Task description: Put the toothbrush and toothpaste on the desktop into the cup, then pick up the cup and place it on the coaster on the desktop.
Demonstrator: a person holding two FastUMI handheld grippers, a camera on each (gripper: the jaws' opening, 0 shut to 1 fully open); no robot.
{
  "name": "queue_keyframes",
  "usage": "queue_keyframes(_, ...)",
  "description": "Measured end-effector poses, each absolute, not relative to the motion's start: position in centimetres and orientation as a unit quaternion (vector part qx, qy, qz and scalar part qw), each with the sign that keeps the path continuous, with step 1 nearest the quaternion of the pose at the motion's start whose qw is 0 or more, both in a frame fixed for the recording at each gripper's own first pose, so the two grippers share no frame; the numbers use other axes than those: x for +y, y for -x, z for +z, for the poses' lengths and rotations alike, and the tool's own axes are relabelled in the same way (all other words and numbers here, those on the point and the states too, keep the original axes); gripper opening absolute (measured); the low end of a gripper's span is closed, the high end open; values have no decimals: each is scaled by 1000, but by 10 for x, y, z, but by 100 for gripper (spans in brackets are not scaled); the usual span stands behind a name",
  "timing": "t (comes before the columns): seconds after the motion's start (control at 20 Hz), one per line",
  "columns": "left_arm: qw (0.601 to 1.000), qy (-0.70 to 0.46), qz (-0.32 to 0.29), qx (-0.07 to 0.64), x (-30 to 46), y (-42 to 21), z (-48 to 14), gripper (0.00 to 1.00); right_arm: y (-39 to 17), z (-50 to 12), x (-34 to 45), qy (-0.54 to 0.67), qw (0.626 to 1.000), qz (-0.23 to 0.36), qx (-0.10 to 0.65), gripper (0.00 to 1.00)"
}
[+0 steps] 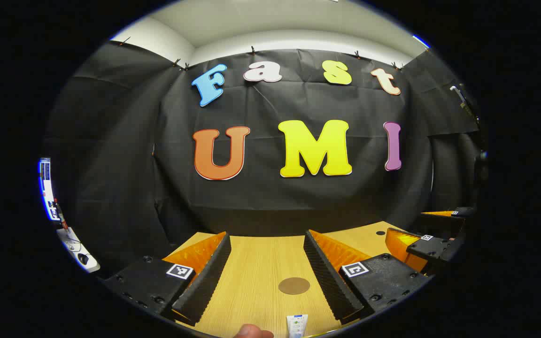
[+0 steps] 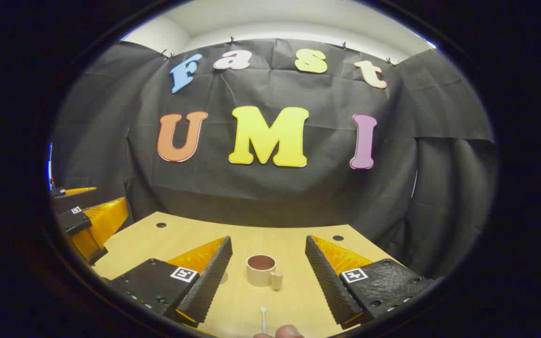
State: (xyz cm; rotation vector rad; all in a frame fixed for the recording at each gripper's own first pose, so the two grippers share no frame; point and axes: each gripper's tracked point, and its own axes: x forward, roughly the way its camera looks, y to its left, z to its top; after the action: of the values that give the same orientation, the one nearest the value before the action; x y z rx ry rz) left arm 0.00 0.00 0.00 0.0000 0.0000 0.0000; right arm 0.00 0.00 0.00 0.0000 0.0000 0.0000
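Wooden desktop (image 2: pixel 176 244): pale grain, small dark holes near the far edge, running up to the black cloth wall (image 2: pixel 270 192)
Left gripper (image 1: pixel 266 277): spread wide above the desktop, holding nothing, fingers well apart on either side of the coaster in the left gripper view
Coaster (image 1: pixel 294 285): flat brown disc, lying bare on the wood between the left fingers, nearer the right-hand one
Toothpaste (image 1: pixel 297 325): white tube end with blue marking, lying flat at the bottom edge of the left gripper view, just below the coaster
Right gripper (image 2: pixel 266 277): likewise wide open, gripping nothing, seen also at the right edge of the left gripper view (image 1: pixel 432 244)
Cup (image 2: pixel 262 269): cream mug, upright, dark inside, handle toward the camera's right, standing between the right fingers without touching either
Toothbrush (image 2: pixel 263 318): thin white stick lying flat near the bottom of the right gripper view, apart from the cup, closer to the camera
Fingertip (image 2: pixel 289 332): a person's, just at the lower rim beside the toothbrush
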Motion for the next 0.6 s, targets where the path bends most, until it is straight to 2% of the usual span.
queue_keyframes(0.05, 1000, 0, -3, 2, -2, -2, -2, 99, -1, 0, -1, 1, 1000, -1, 0, 95)
queue_keyframes(0.15, 1000, -3, -7, 4, -5, -3, -4, 99, -3, 0, -2, -4, 1000, -3, 1, 98)
queue_keyframes(0.25, 1000, -4, -10, 4, -9, -4, -5, 98, -3, -2, -4, -8, 1000, -3, 3, 95)
queue_keyframes(0.4, 1000, -5, -13, 5, -12, -7, -7, 100, -4, -1, -5, -11, 1000, 3, 1, 98)
queue_keyframes(0.6, 1000, -5, -8, 5, -14, -8, -8, 99, -5, 4, -7, -18, 1000, 9, -6, 95)
